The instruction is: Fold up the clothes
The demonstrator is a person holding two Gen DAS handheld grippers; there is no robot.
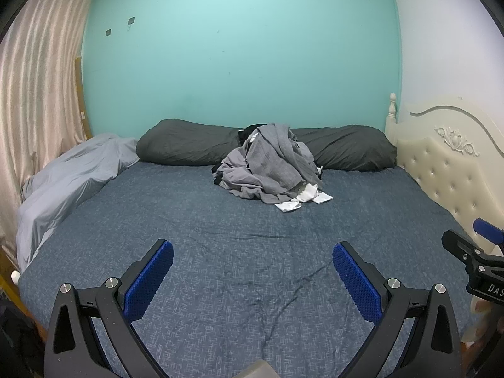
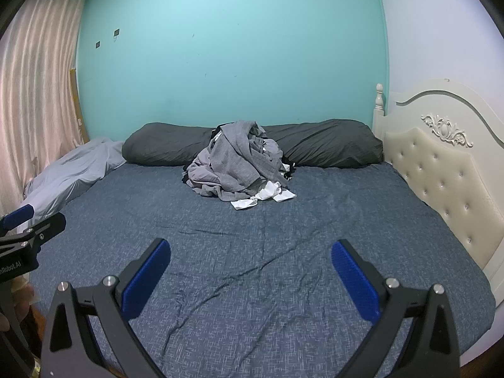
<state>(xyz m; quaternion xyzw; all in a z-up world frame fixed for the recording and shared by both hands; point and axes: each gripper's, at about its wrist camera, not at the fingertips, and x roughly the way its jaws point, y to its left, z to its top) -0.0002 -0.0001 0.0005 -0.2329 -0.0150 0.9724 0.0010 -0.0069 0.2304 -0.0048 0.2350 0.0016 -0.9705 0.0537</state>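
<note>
A heap of grey clothes (image 1: 271,163) lies at the far middle of the bed, with white pieces (image 1: 302,200) at its near edge and dark items beneath. The right wrist view shows the same clothes heap (image 2: 239,163). My left gripper (image 1: 252,252) hangs open over the near part of the blue bedsheet (image 1: 220,236), nothing between its blue pads. Beside it, my right gripper (image 2: 250,250) is open too and holds nothing. Both are well short of the heap. Each gripper shows at the edge of the other's view.
Dark grey pillows (image 1: 182,145) line the teal wall behind the heap. A light grey duvet (image 1: 69,179) is bunched along the left side by the curtain (image 1: 37,78). A cream tufted headboard (image 2: 441,182) borders the bed on the right.
</note>
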